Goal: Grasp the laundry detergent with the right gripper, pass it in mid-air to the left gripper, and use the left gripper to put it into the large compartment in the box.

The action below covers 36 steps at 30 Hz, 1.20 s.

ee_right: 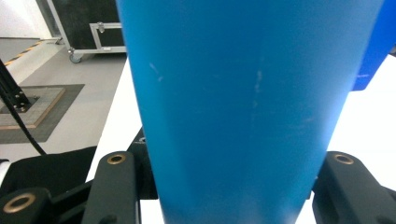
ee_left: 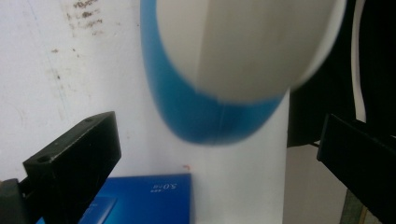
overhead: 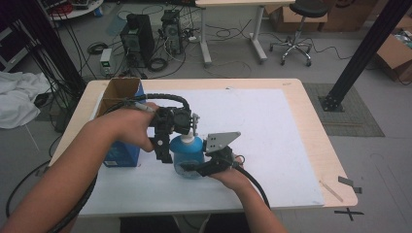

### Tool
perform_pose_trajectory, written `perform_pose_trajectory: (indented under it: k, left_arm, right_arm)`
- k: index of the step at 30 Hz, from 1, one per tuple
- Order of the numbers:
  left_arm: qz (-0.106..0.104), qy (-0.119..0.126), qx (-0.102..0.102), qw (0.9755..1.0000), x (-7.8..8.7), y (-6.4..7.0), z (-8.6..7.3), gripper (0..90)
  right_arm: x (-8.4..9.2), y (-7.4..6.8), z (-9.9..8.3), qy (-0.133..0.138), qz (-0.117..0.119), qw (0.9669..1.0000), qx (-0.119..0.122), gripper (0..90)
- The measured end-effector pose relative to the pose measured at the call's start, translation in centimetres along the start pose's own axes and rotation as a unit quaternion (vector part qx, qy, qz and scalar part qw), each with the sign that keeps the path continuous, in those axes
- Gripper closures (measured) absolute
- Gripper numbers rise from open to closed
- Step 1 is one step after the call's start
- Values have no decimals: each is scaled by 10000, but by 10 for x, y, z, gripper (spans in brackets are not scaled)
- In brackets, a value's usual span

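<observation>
Between my right gripper's (ee_right: pixel 233 186) 2 jaws stood the blue plastic bottle (ee_right: pixel 252 93), pinched at its smooth, probably slippery body. Above it my left gripper (ee_left: pixel 219 149) hung spread around its white cap (ee_left: pixel 243 46), the likelier light, rigid hold.

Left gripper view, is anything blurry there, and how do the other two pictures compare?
Left gripper view: the white cap and blue bottle are smeared, too close. Right gripper view: the bottle's wall is soft, its jaws sharp. High view: evenly lit, soft, no harsh glare.
</observation>
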State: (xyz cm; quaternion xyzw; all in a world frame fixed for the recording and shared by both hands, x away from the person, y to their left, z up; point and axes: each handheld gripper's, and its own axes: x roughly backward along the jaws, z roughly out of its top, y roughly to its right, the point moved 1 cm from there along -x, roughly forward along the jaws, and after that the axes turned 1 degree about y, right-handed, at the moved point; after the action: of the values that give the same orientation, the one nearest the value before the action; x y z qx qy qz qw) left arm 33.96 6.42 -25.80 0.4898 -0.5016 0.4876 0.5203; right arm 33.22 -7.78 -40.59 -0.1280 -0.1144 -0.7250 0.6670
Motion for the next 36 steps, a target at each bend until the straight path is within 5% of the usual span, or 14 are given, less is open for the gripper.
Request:
perform_pose_trajectory:
  k: [14,36]
  left_arm:
    - [-18,45,-75,10000,-7,7,8,1]
    - [98,-134,-64,9998,-10,10,16,52]
  right_arm:
    - [-20,-5,8,49,137,9998,97,452]
    - [-23,-7,11,38,151,9998,82,452]
